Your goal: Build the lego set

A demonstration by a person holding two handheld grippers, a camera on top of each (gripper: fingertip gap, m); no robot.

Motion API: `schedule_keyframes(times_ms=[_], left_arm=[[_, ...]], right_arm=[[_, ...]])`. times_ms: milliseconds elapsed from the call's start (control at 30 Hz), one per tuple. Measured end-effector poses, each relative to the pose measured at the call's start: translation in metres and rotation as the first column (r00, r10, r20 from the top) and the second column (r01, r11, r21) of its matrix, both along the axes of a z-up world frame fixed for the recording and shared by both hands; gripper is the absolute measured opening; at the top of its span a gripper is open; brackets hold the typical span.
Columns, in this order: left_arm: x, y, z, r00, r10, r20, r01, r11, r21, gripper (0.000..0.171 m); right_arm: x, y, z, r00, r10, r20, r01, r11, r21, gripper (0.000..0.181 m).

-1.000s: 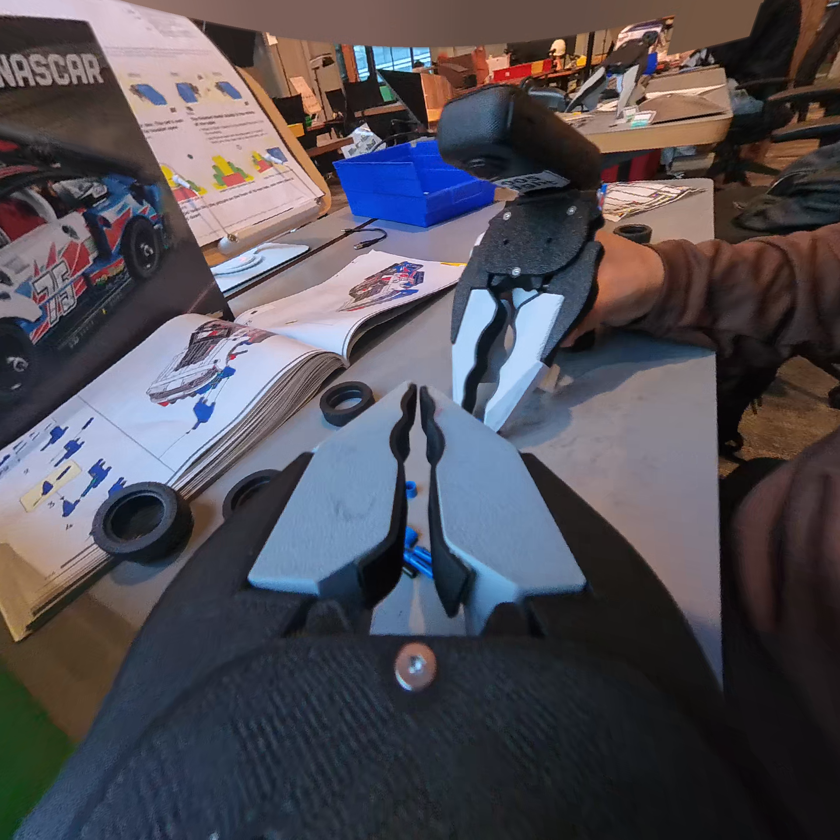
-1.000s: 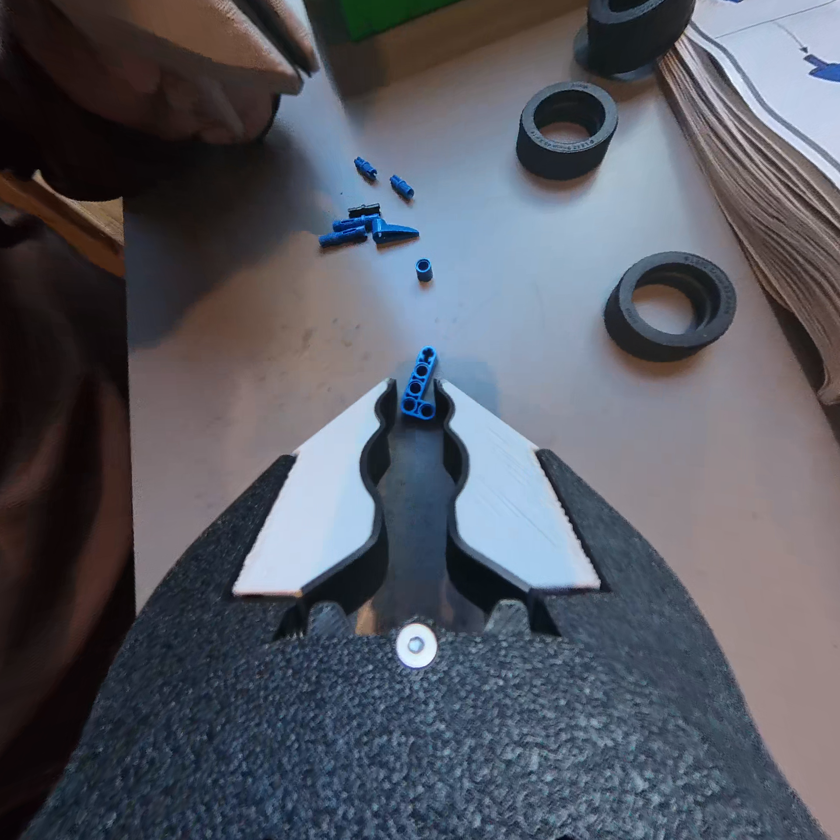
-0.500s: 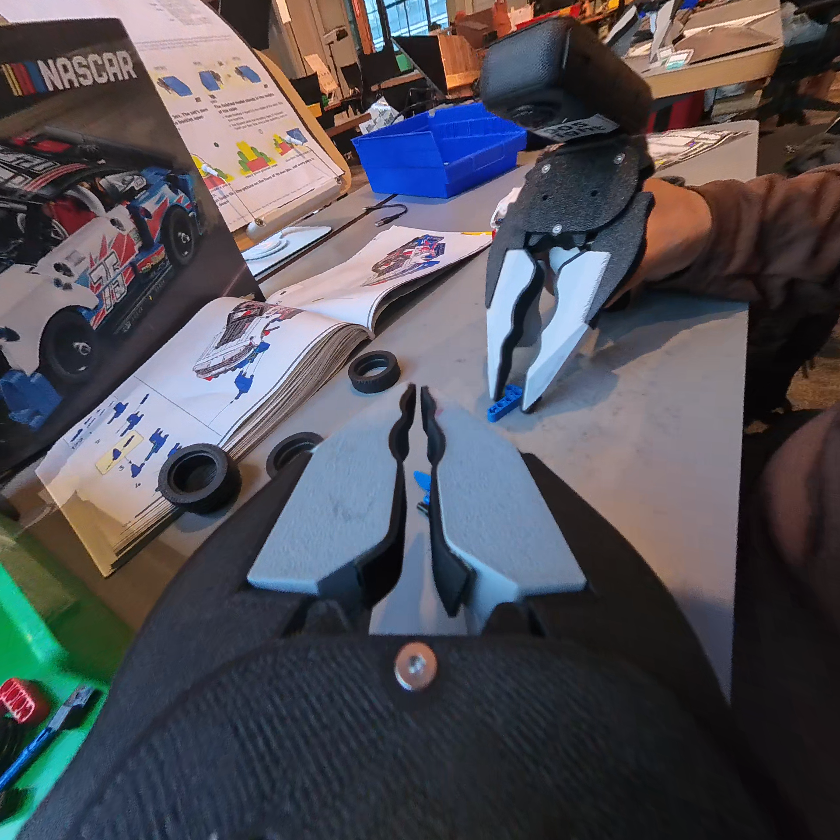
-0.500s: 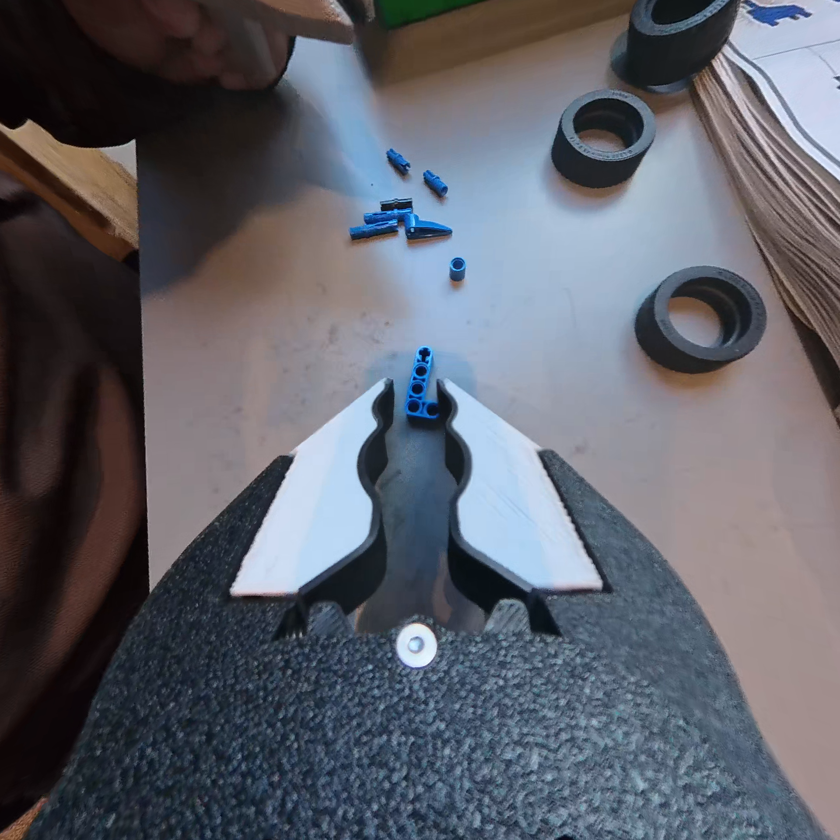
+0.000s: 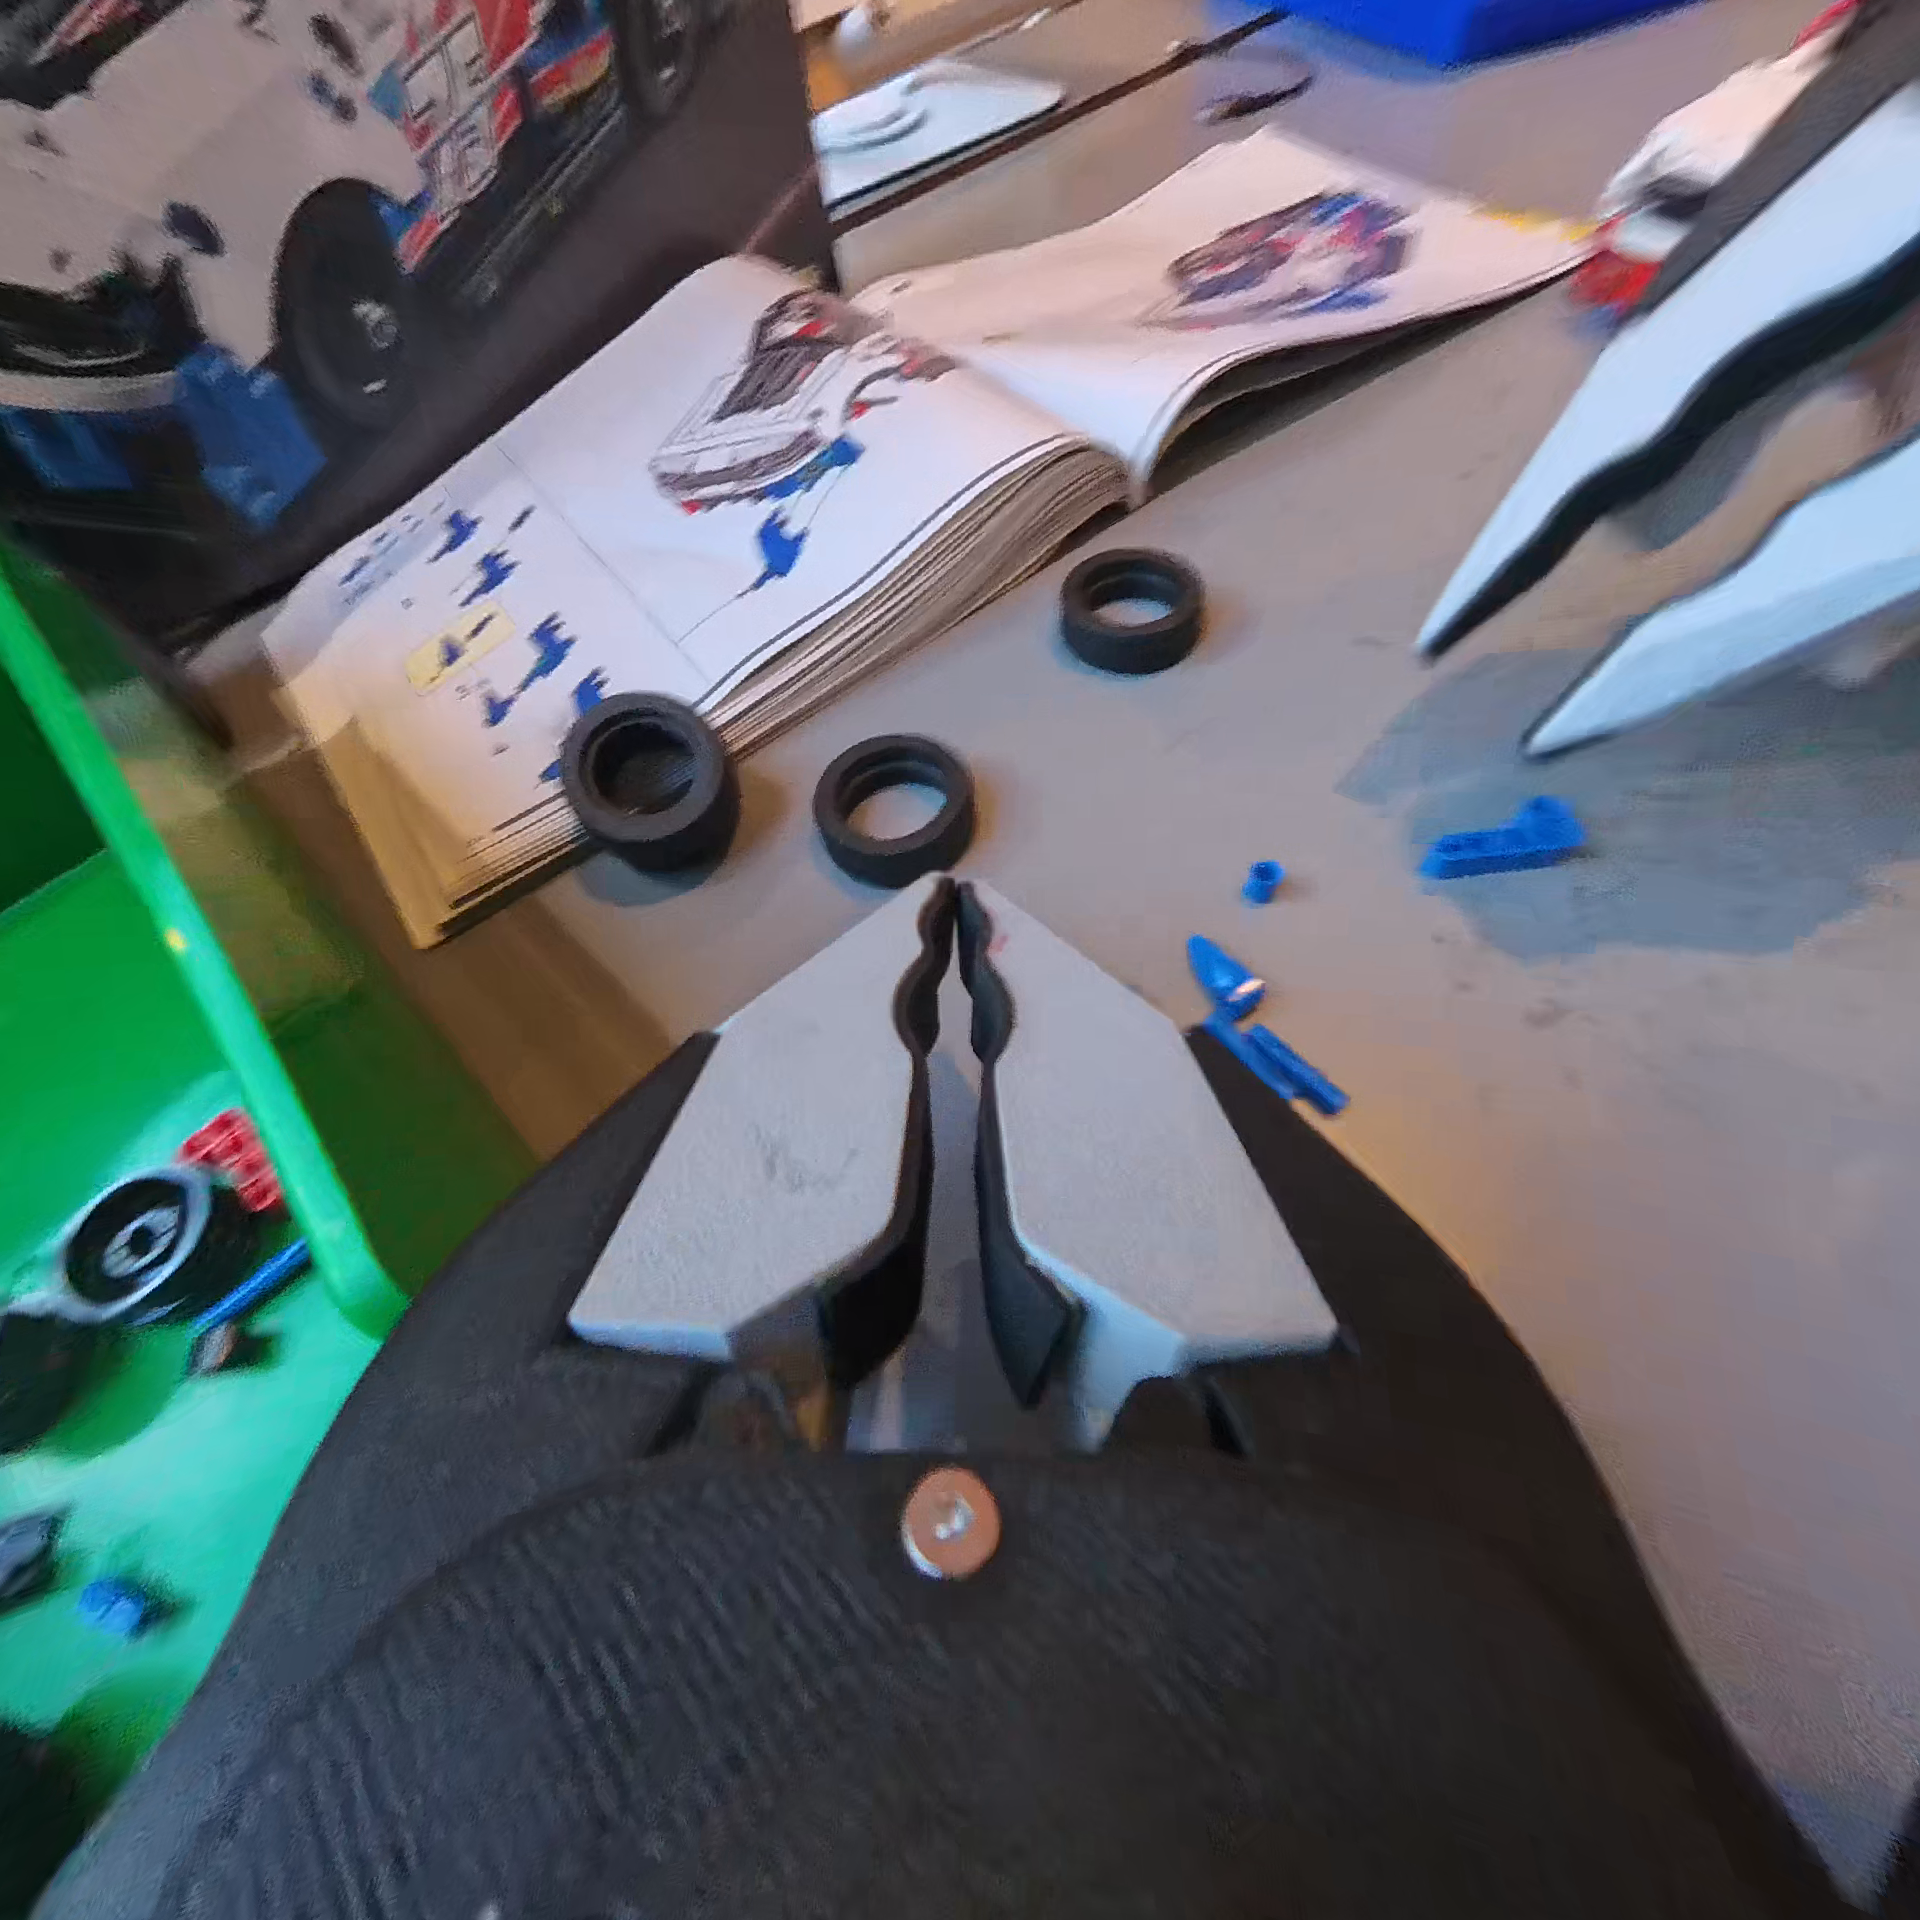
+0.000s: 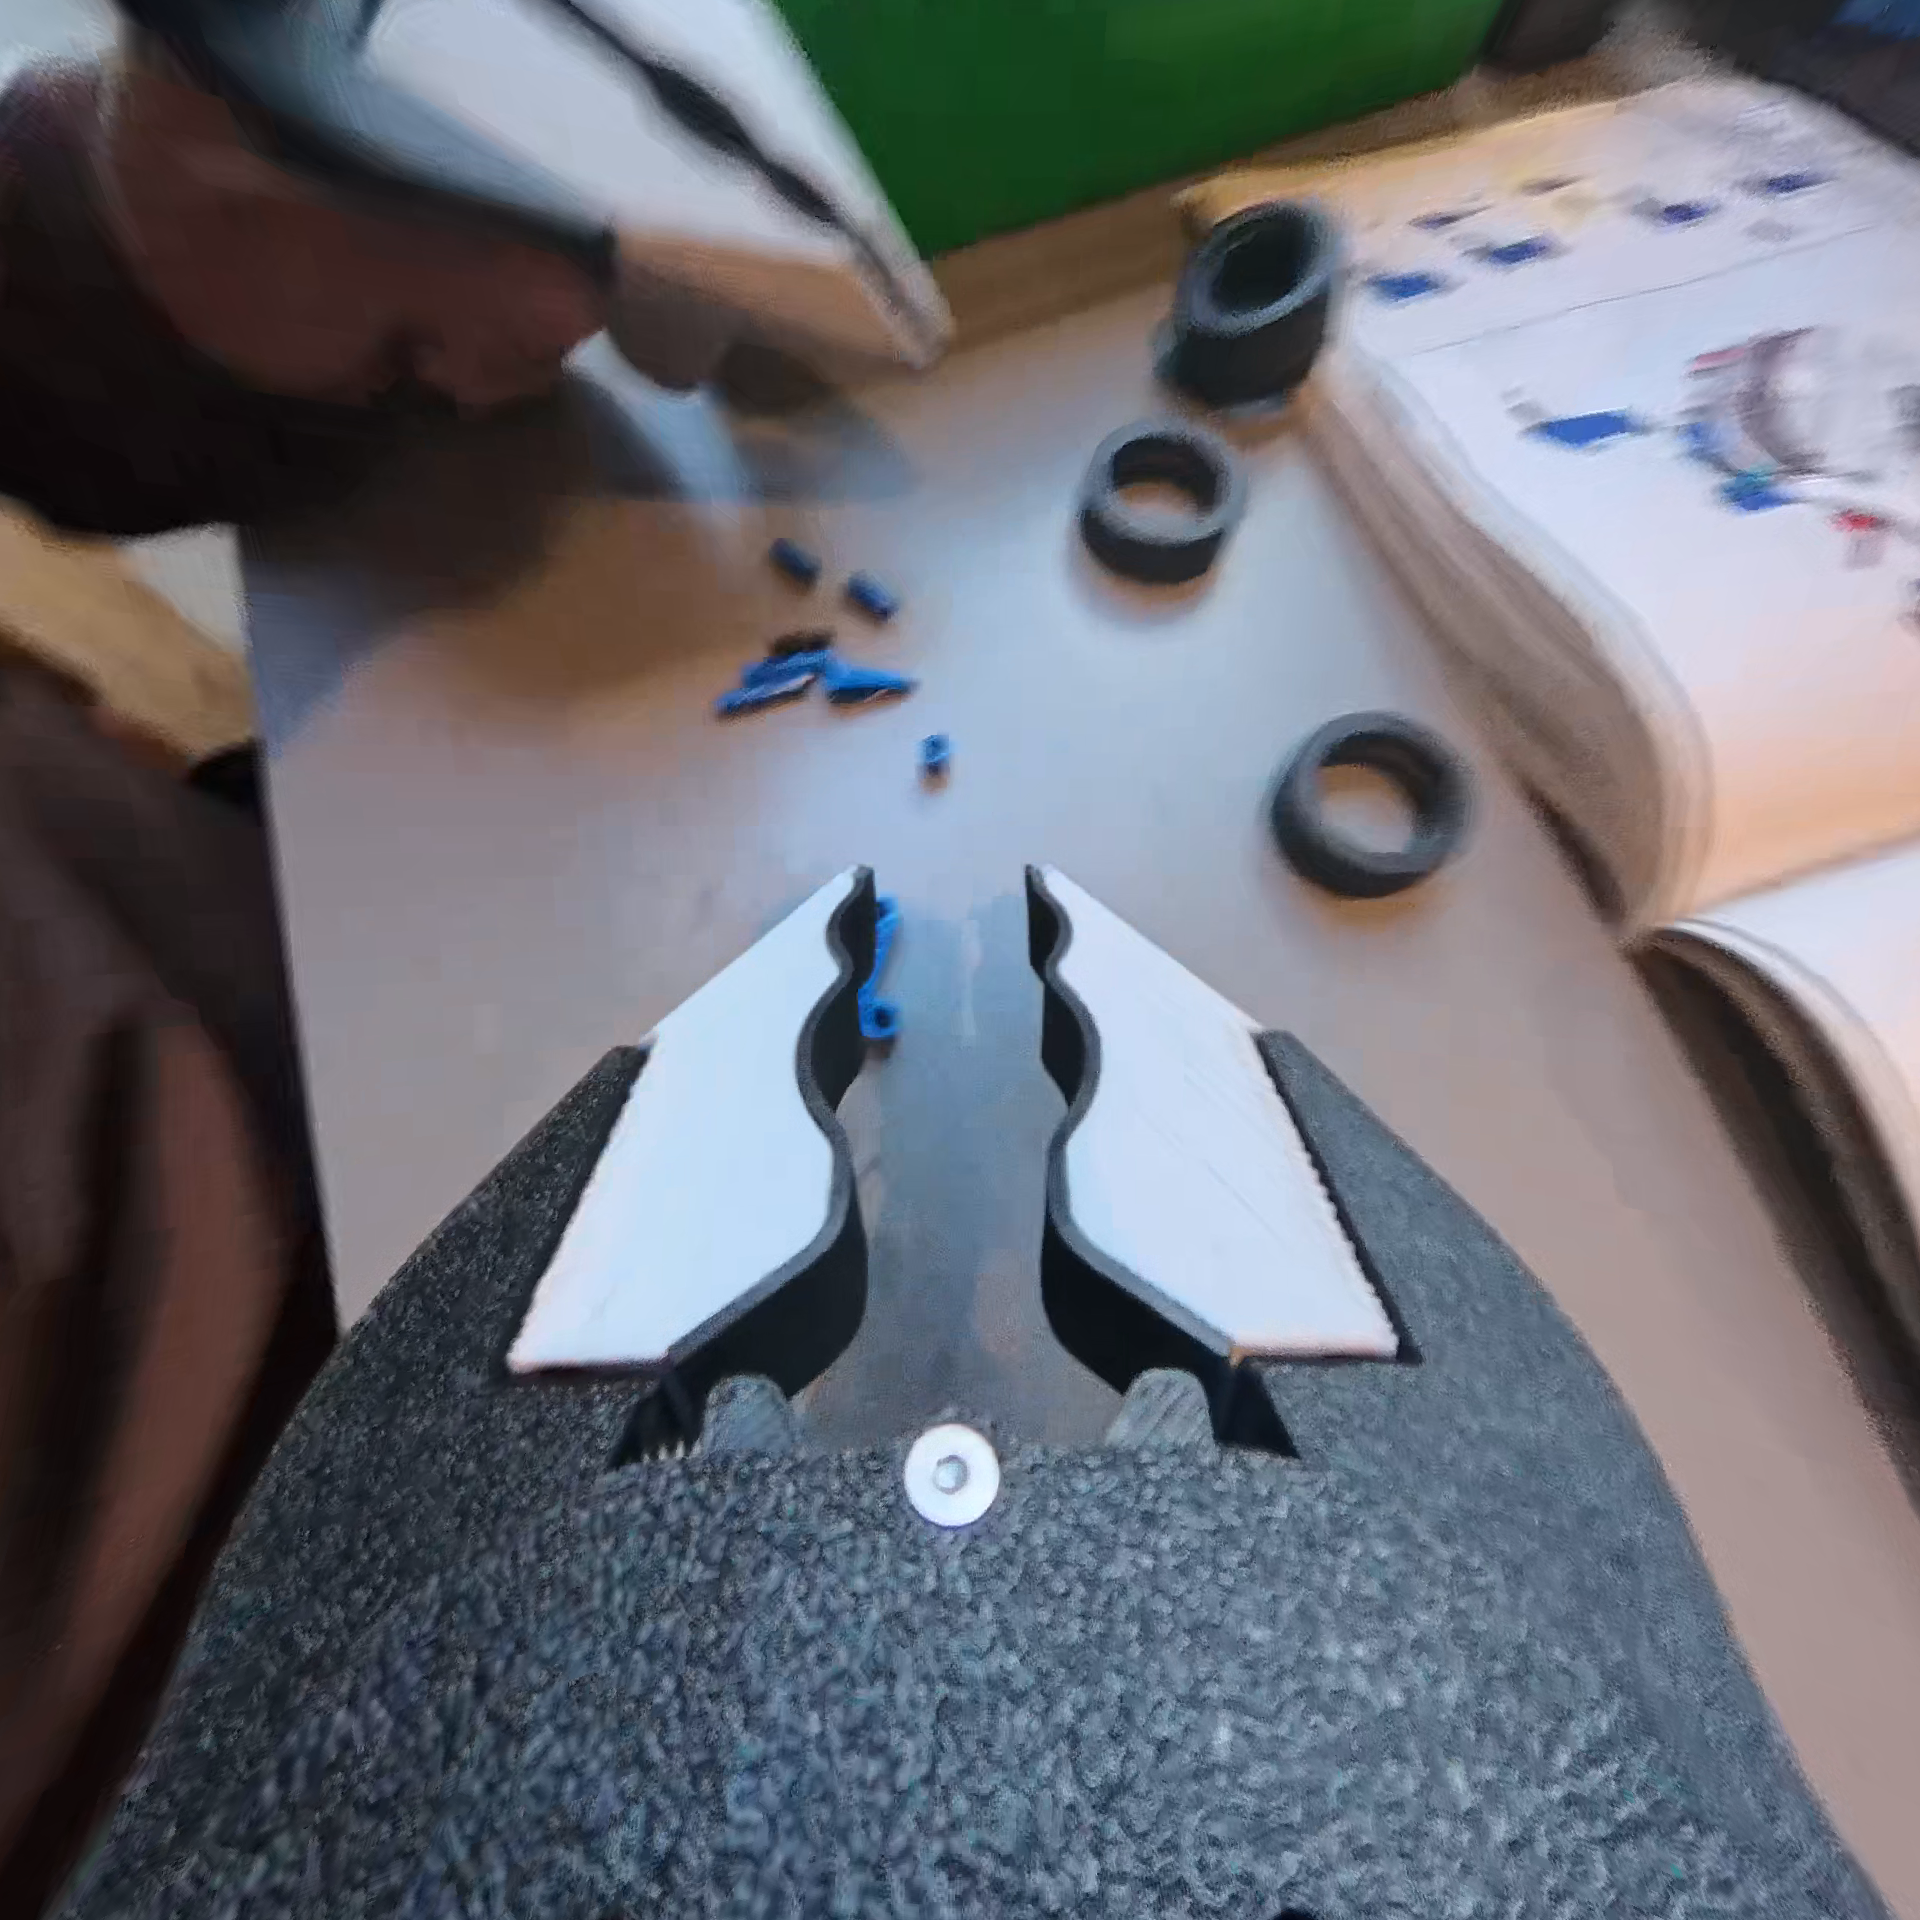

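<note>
My right gripper [image 6: 948, 883] is open and empty, its tips just above the grey table. A blue L-shaped beam [image 6: 881, 971] lies on the table close to its left finger; it also shows in the left wrist view [image 5: 1507, 836], just below the right gripper [image 5: 1475, 698]. My left gripper [image 5: 951, 894] is shut and empty, held above the table near two black tyres [image 5: 894, 810] [image 5: 649, 795]. Small blue pins [image 5: 1273, 1060] and a blue bush [image 5: 1260, 883] lie to its right. The views are motion-blurred.
An open instruction booklet [image 5: 831, 488] lies at the back, with a third tyre [image 5: 1132, 613] in front of it. A green bin [image 5: 197, 914] with loose parts stands at the left. The set's box [image 5: 364, 187] stands behind it. A sleeve [image 6: 125, 1039] fills the left of the right wrist view. Left tips to right tips: about 12 cm. My right tips are roughly 6 cm from the blue bush [image 5: 1260, 883].
My right gripper has opened wide; the blue beam that was at its tips now lies beside its left finger. My left gripper has swung left and down, bringing the green bin into view.
</note>
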State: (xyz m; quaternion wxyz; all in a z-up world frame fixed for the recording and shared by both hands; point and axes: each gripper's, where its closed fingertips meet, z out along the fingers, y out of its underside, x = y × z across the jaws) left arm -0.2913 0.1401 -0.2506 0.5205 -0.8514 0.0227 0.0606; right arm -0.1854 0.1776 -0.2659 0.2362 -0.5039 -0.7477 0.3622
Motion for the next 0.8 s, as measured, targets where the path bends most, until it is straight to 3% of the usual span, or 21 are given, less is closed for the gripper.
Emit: schedule_keyframes(times_ms=[100,233,467,633,800], left_arm=[[-0.013,0.000,-0.007,0.989,0.109,-0.105,-0.114,0.992,-0.049,0.000],[-0.020,-0.001,-0.004,0.982,0.157,-0.103,-0.160,0.987,-0.028,0.000],[-0.023,-0.002,-0.005,0.971,0.188,-0.145,-0.194,0.980,-0.034,0.000],[-0.021,-0.004,-0.004,0.975,0.180,-0.133,-0.186,0.982,-0.032,0.000],[-0.019,-0.004,-0.004,0.976,0.171,-0.135,-0.176,0.984,-0.030,0.000]], right_arm=[[-0.017,0.029,0.019,0.977,-0.206,-0.049,0.206,0.978,-0.017,0.036],[-0.029,0.038,0.032,0.948,-0.311,-0.062,0.306,0.949,-0.082,0.037],[-0.019,0.033,0.024,0.950,-0.311,-0.006,0.311,0.950,0.026,0.040],[0.012,0.016,-0.002,0.969,-0.211,0.129,0.213,0.977,0.001,0.039],[0.016,-0.008,-0.022,0.975,-0.129,0.183,0.127,0.992,0.026,0.032]])
